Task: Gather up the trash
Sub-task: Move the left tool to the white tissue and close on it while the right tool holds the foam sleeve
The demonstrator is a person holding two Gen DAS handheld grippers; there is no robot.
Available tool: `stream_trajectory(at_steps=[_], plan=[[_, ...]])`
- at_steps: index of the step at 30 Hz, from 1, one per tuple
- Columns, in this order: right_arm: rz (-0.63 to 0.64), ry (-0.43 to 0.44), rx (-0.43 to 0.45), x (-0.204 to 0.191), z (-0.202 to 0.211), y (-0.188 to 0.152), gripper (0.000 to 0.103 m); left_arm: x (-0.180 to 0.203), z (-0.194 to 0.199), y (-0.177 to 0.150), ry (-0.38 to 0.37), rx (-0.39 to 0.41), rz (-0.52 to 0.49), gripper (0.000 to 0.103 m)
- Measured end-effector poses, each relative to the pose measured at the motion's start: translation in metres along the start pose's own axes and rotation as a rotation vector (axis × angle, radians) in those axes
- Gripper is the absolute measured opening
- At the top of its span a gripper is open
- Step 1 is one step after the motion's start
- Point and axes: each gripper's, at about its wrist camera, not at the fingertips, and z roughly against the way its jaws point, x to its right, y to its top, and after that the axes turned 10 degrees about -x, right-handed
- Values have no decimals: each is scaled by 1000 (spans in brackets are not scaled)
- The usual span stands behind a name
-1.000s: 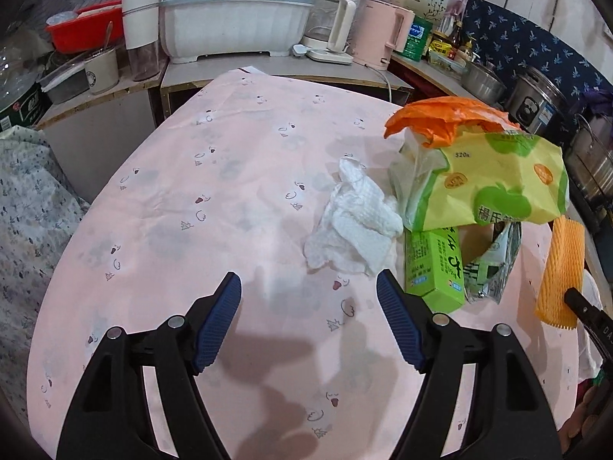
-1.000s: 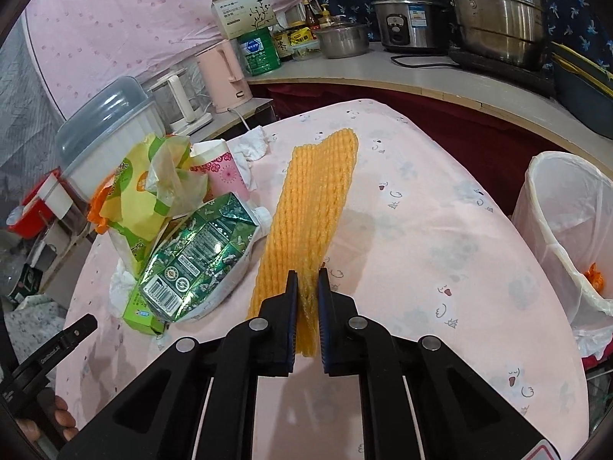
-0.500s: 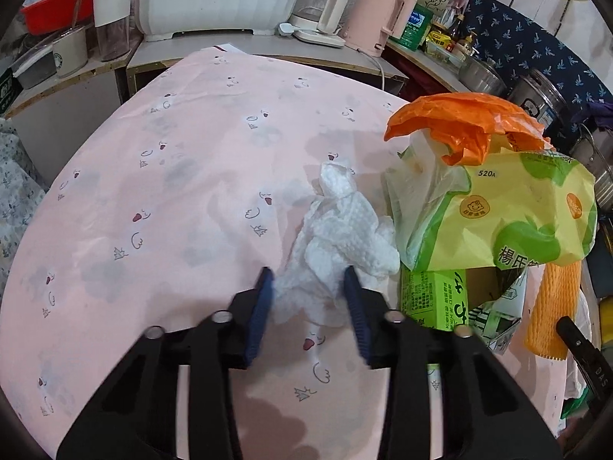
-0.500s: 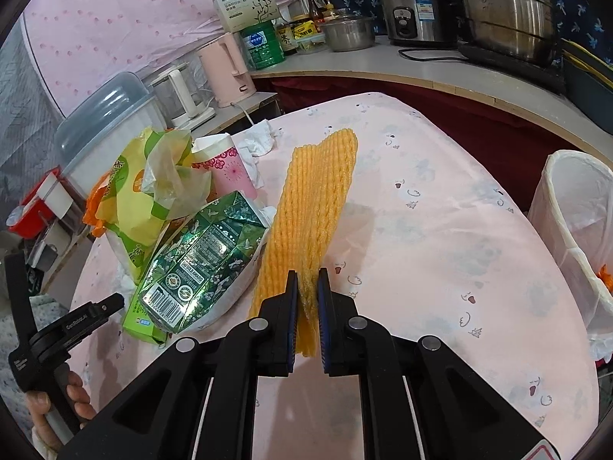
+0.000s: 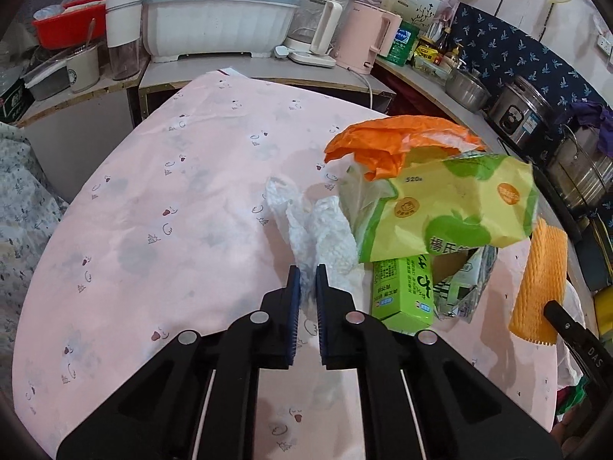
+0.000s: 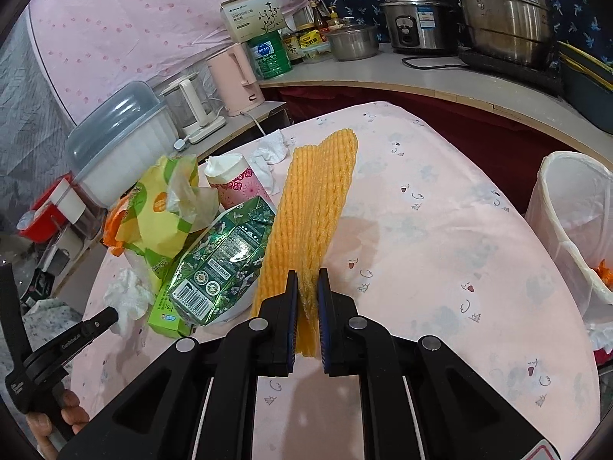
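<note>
On the pink tablecloth lies a crumpled white paper towel; my left gripper is shut on its near end. To its right sit a yellow-green snack bag under an orange plastic bag, a green carton and a torn foil pack. In the right wrist view my right gripper is shut on the near end of a long orange foam net, which lies flat beside a green foil pack. The left gripper and the hand holding it show at the lower left there.
A white-lined trash bin with some waste inside stands off the table's right edge. A pink paper cup and another tissue lie further back. Counters behind hold a dish rack, kettles, pots and a rice cooker.
My left gripper moved forward over the paper towel and closed its wide-open jaws on it, then drew back a little. The right gripper kept still, holding the foam net.
</note>
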Motion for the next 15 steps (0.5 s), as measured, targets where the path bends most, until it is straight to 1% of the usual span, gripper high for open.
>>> stream_trajectory(at_steps=[7, 15], plan=[[-7, 19, 30, 4, 25, -11, 9, 35, 32, -13, -29, 39, -69, 8], [-32, 26, 62, 23, 50, -18, 9, 85, 47, -31, -66, 49, -154, 8]])
